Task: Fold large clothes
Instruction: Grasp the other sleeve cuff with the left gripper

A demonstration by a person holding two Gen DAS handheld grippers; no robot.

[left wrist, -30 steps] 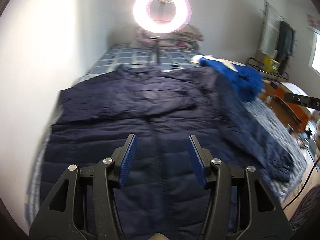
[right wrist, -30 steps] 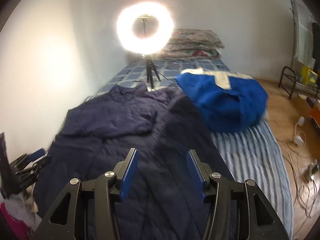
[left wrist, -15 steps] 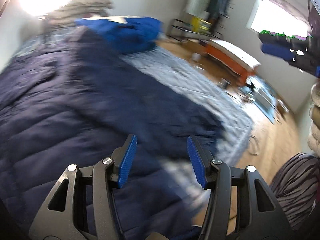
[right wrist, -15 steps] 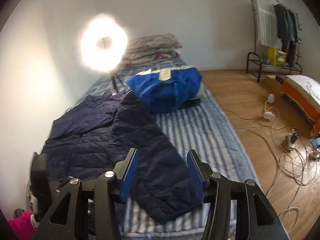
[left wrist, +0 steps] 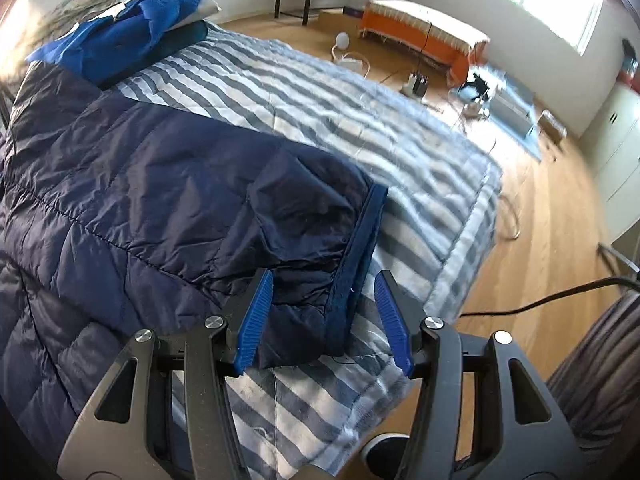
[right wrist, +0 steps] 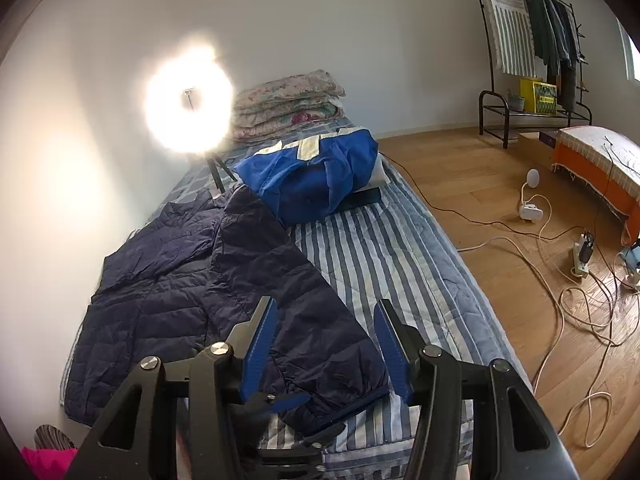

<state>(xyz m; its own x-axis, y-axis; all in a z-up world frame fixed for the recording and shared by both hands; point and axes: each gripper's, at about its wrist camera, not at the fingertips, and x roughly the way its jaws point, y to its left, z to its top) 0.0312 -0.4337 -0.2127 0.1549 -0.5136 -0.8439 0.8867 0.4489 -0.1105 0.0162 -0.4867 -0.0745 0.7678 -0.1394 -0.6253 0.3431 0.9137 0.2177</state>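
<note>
Left wrist view: the left gripper [left wrist: 324, 318] is seen low over the near end of a sleeve of the dark blue puffer jacket [left wrist: 132, 200]. Its 2 blue pads are held partly apart, and the sleeve cuff [left wrist: 352, 264] lies under the gap between them — it is not pinched, and the pads do not press on it. The jacket is spread flat on the striped bed cover [left wrist: 320, 100], with this sleeve stretched out toward the near edge of the bed. A bright blue garment [left wrist: 120, 36] is piled at the far end, beside the jacket's top.

From the right wrist view, the right gripper [right wrist: 324, 340] is held higher, above the same sleeve of the jacket [right wrist: 168, 292]. Its jaws are also partly apart, and nothing is gripped between them. The left gripper [right wrist: 288, 420] is seen just below it, at the sleeve's end. The jacket lies on the wall side of the bed cover [right wrist: 380, 248]. A ring light [right wrist: 188, 108] glows near folded quilts [right wrist: 288, 100] — both at the head of the bed. Cables [right wrist: 560, 280] are strewn on the wooden floor [right wrist: 460, 168].
</note>
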